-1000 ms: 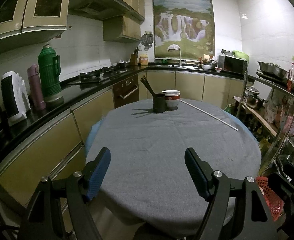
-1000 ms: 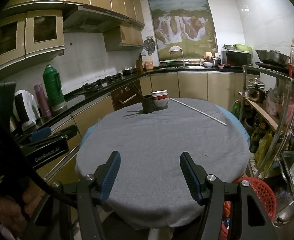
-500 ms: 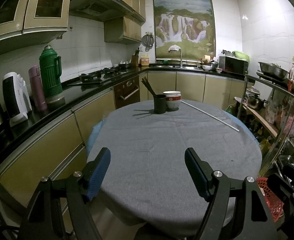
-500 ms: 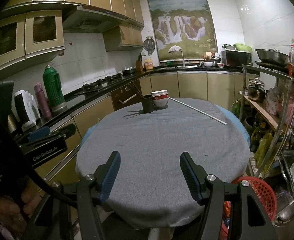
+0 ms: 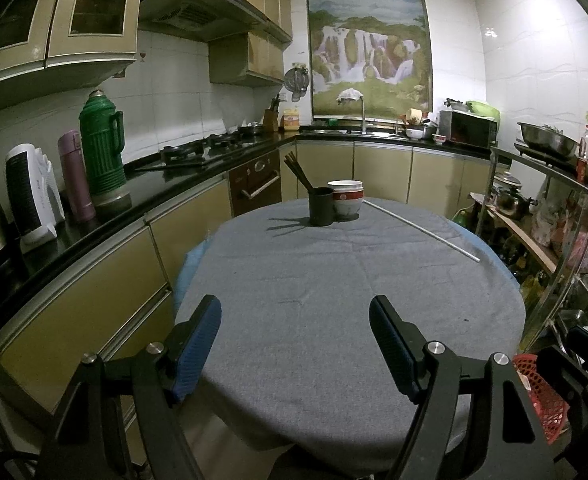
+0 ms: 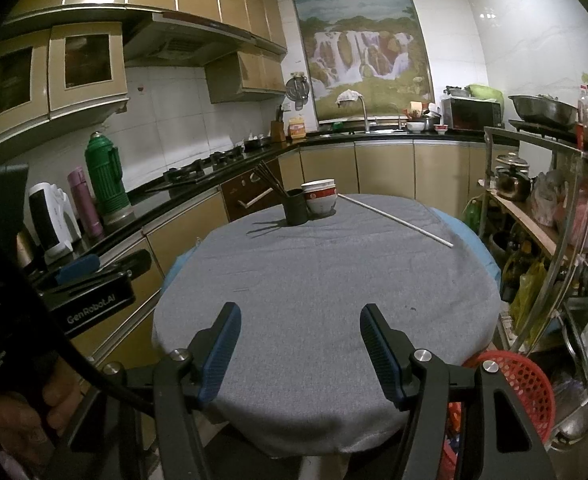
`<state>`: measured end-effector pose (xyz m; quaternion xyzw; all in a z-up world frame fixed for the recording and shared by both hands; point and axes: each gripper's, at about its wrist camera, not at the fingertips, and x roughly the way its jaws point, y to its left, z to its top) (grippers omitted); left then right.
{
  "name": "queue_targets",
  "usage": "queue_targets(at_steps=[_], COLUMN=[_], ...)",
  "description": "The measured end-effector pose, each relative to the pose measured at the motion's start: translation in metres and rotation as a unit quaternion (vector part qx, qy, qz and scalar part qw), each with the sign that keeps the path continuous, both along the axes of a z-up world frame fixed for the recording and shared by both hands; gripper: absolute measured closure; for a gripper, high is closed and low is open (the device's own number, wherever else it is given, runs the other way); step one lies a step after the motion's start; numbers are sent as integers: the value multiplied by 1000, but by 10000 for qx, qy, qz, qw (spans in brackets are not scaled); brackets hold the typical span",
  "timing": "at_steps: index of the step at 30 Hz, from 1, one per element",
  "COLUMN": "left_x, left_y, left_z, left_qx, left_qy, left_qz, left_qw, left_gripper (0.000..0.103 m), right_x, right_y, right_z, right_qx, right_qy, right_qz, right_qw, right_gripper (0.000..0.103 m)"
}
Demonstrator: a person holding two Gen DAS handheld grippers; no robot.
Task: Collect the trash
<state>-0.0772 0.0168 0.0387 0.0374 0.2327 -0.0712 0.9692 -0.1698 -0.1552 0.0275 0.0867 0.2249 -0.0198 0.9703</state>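
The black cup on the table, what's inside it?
Dark chopsticks stand in the black cup, leaning left over its rim. Their lower ends are hidden by the cup's wall, as is anything else inside.

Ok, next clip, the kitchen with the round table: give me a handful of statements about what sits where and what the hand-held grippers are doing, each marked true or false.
1. Both the left hand-held gripper and the right hand-held gripper are open and hold nothing. True.
2. The dark chopstick holder stands right beside the stacked bowls at the far side of the table. True.
3. The white rod stands upright in the holder. False: it lies flat on the grey cloth, to the right of the bowls.
4. The red basket sits on the table. False: it is below the table's near right edge.
5. The green thermos stands on the black counter. True.
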Motion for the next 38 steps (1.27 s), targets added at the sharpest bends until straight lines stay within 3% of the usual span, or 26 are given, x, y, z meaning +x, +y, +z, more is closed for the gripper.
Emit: queue_targets(at_steps=[11, 23, 33, 38], left_x=[8, 34, 70, 116], left_y=[1, -2, -20, -31], left_z=[-4, -11, -19, -38], left_qx=[42, 138, 232, 104], left_qy=[58, 248, 488, 795], left_qz=[112, 454, 410, 125], left_qw=[9999, 9986, 9977, 9967], left_gripper=[26, 26, 26, 26], right_x=[6, 44, 92, 124], right_y=[-1, -12, -34, -54], right_z=[-2, -7, -15, -26], right_qx=[53, 154, 277, 353], right_qy=[35, 125, 289, 444], right_qz=[27, 232, 300, 126], right_qw=[10000, 9995, 9987, 9983], right_gripper=[37, 37, 37, 37])
